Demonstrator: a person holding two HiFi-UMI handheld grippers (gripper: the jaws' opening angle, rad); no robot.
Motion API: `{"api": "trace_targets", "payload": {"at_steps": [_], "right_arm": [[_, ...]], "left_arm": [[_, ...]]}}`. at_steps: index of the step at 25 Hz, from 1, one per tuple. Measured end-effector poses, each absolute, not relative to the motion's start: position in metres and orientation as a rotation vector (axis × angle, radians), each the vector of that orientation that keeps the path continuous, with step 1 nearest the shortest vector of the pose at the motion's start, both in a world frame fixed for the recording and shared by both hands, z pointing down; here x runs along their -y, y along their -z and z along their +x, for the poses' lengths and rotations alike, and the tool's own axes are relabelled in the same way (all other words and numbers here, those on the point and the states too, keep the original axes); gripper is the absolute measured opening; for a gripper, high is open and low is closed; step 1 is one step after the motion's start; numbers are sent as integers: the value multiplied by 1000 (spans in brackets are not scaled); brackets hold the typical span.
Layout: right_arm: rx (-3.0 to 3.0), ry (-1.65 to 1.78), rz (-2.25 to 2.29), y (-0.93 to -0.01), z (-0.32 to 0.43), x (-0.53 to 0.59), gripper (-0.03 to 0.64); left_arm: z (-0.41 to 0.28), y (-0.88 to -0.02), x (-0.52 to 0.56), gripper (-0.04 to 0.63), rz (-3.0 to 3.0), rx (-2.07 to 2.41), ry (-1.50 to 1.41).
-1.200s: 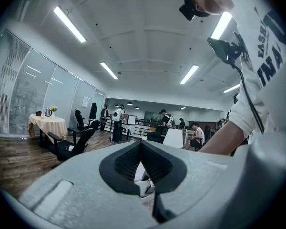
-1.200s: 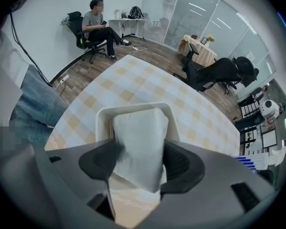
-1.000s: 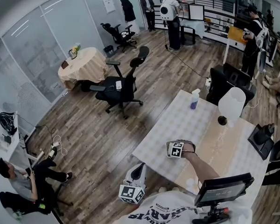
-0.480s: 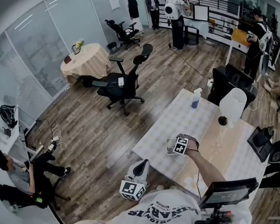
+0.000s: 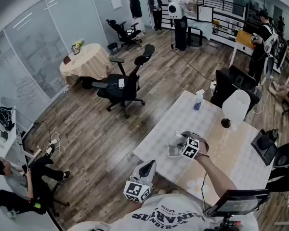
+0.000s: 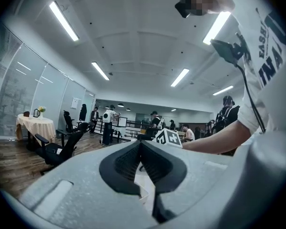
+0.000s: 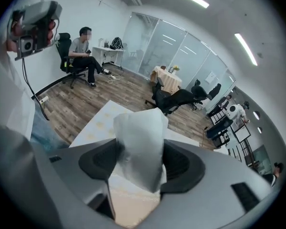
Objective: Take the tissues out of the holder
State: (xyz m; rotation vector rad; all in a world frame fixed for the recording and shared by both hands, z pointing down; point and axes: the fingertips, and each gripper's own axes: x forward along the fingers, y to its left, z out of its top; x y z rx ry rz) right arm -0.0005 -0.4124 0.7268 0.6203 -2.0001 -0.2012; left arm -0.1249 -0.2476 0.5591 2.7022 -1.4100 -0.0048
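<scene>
In the right gripper view a crumpled white tissue point(image 7: 139, 128) stands up between the black pads of my right gripper point(image 7: 142, 151), which is shut on it. The head view shows this gripper point(image 5: 177, 147) lifted above the near left part of the white table point(image 5: 164, 129), with the pale tissue point(image 5: 174, 150) hanging under its marker cube. I cannot make out the tissue holder in any view. My left gripper point(image 5: 146, 169) hangs off the table's near edge, pointing level. Its pads meet at the tips point(image 6: 140, 143) with nothing between them.
On the table stand a spray bottle point(image 5: 198, 100), a tall white lamp-like object point(image 5: 236, 106) and a black device point(image 5: 263, 145). A dark screen point(image 5: 240, 202) sits at the near right. Office chairs point(image 5: 125, 87) and several people stand around the wooden floor.
My right gripper has risen from the table top with the tissue in it and tilted. The left gripper has shifted slightly toward the table edge.
</scene>
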Motion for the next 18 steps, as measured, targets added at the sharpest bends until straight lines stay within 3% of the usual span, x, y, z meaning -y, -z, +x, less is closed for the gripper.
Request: {"api": "trace_targets", "payload": {"at_steps": [7,18], "right_arm": [[2048,242,695,-674,7,405,281],[2040,211,769,-668,27,403,281]], "left_arm": [[-111,-558,249,3,2735,1352,8],[-105,-560,243,3,2751,1316,-1]]}}
